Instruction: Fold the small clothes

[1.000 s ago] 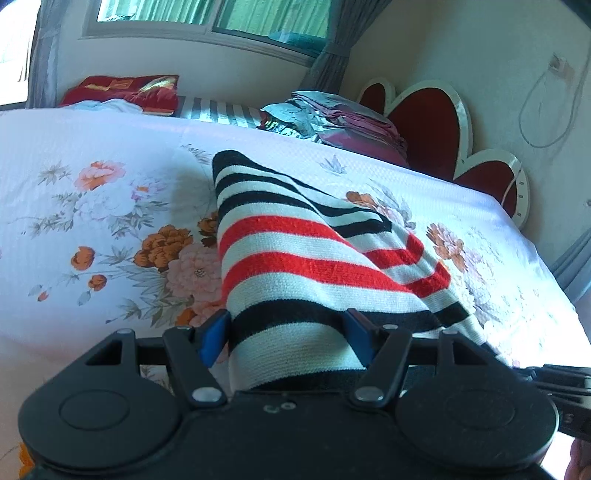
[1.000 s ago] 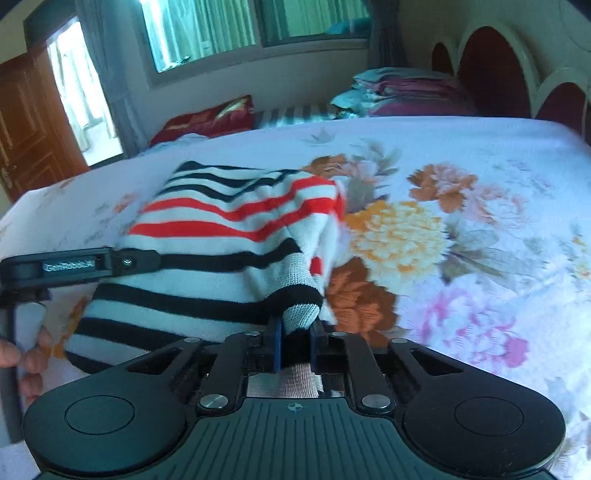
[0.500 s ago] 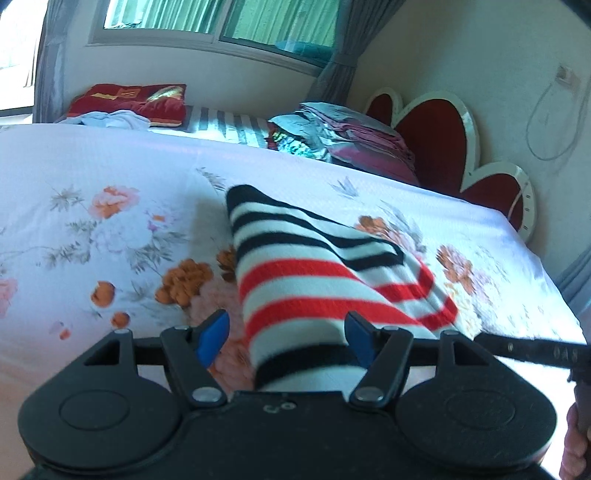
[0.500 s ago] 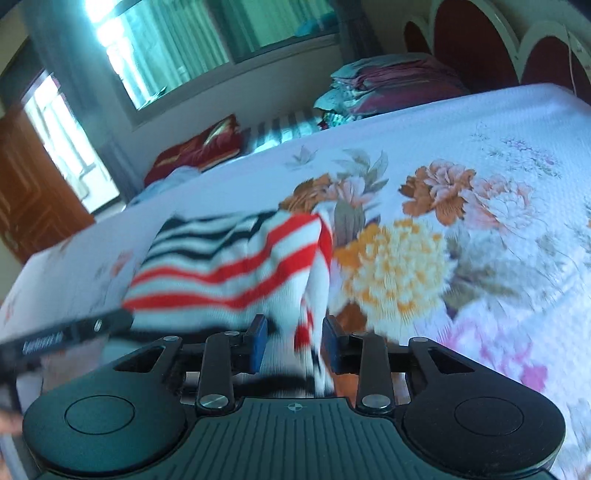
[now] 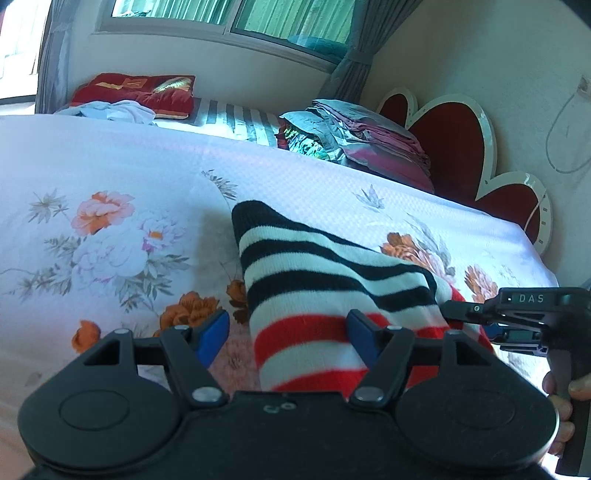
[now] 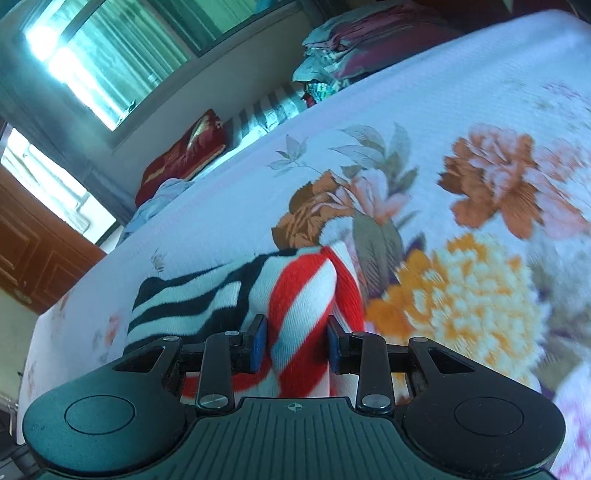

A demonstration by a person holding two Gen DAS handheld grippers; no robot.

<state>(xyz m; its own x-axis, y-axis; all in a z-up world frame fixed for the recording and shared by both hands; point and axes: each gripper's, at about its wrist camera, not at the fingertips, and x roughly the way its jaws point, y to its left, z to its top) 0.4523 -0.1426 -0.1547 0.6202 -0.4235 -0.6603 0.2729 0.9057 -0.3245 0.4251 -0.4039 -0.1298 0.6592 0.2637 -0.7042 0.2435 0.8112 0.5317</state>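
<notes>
Knitted striped garment point(image 5: 325, 291); woven floral bedsheet point(image 5: 110, 177); matt black plastic left hand-held gripper point(image 5: 288, 332).

Lighting: bright daylight from the window point(image 5: 236, 18), blown out to white glare at the window point(image 6: 55, 59) in the right wrist view. Colour cast: cool, bluish-green. Shadows: soft dark patch on the bedspread point(image 5: 207, 240) beside the striped garment point(image 5: 314, 273). Blur: flower print point(image 6: 461, 295) smeared in the right wrist view; left wrist view sharp. Distortion: fisheye bending at edges, dark corners.
</notes>
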